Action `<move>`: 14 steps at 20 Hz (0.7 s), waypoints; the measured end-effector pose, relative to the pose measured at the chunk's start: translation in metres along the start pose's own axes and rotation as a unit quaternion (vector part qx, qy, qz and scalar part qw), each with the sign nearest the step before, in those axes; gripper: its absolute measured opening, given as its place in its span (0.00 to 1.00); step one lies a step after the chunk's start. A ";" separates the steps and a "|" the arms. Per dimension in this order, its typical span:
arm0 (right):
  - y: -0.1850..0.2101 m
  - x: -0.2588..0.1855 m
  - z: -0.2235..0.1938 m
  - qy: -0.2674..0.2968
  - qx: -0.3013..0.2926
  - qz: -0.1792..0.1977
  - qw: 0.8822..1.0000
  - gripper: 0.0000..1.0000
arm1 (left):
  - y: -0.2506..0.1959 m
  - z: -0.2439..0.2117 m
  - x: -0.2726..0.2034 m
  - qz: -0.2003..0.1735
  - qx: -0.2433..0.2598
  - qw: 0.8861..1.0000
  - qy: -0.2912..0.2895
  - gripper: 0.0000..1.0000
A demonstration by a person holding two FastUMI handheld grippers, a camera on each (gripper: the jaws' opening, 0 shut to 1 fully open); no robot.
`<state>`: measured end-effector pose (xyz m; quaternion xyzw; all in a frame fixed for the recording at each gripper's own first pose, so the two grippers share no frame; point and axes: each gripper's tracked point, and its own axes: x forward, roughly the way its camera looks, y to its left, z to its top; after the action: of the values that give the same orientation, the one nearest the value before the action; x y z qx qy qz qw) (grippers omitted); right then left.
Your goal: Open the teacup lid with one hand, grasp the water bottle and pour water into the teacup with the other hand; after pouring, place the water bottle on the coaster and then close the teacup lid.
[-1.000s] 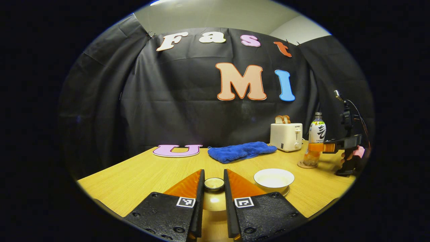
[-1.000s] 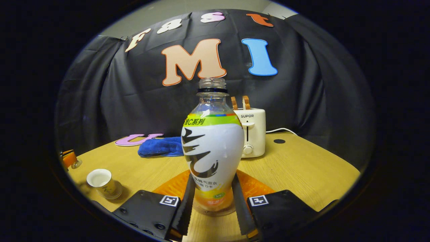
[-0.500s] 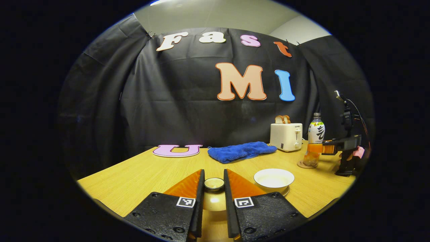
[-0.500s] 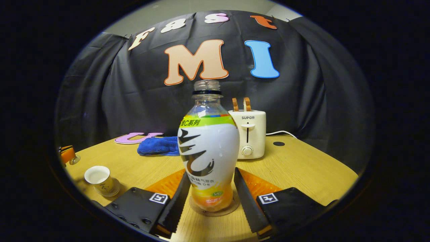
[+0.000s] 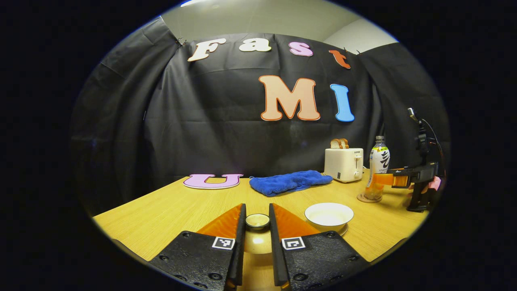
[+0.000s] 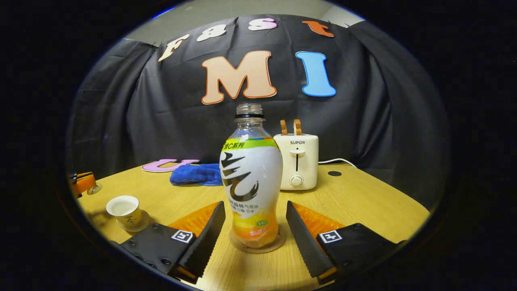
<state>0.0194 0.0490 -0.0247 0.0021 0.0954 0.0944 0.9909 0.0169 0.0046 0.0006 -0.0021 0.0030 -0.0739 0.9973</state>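
In the right gripper view the uncapped water bottle (image 6: pixel 251 182) stands upright on the round coaster (image 6: pixel 258 245). My right gripper (image 6: pixel 254 208) is open, one finger on each side of the bottle and apart from it. The open teacup (image 6: pixel 124 210) sits on its saucer at the left, holding pale liquid. In the left gripper view my left gripper (image 5: pixel 257 213) is shut on the teacup lid (image 5: pixel 257 220), held just left of the teacup (image 5: pixel 329 214). Farther right are the bottle (image 5: pixel 379 163), the coaster (image 5: pixel 366 199) and the right gripper (image 5: pixel 387 179).
A white toaster (image 6: pixel 298 163) with bread slices stands behind the bottle, its cord trailing right. A blue cloth (image 6: pixel 196 174) lies at the back of the wooden table (image 6: pixel 363 202). A hand holds the right gripper near the table's right edge (image 5: pixel 404 220).
The bottle came down onto the coaster. My right gripper opened, let go of it and drew back a little. The left gripper with the lid has not moved.
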 end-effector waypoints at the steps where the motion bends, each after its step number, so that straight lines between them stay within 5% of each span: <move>1: 0.000 -0.013 0.002 -0.008 -0.003 -0.001 1.000 0.93 | 0.000 0.000 -0.001 0.000 0.000 1.000 0.000 0.28; 2: 0.001 -0.024 0.006 -0.021 -0.007 -0.004 1.000 0.99 | 0.000 0.000 -0.001 0.000 0.000 1.000 0.000 0.28; 7: 0.006 -0.073 0.006 -0.056 -0.003 0.006 0.998 0.92 | -0.001 0.001 0.000 -0.002 0.000 1.000 0.000 0.28; 14: 0.014 -0.089 0.012 -0.077 -0.008 0.046 0.996 0.96 | -0.014 0.000 0.004 -0.021 -0.002 1.000 0.000 0.28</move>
<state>-0.0671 0.0462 0.0042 0.0061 0.0182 0.1401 0.9899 0.0192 -0.0100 0.0009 -0.0040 0.0027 -0.0947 0.9955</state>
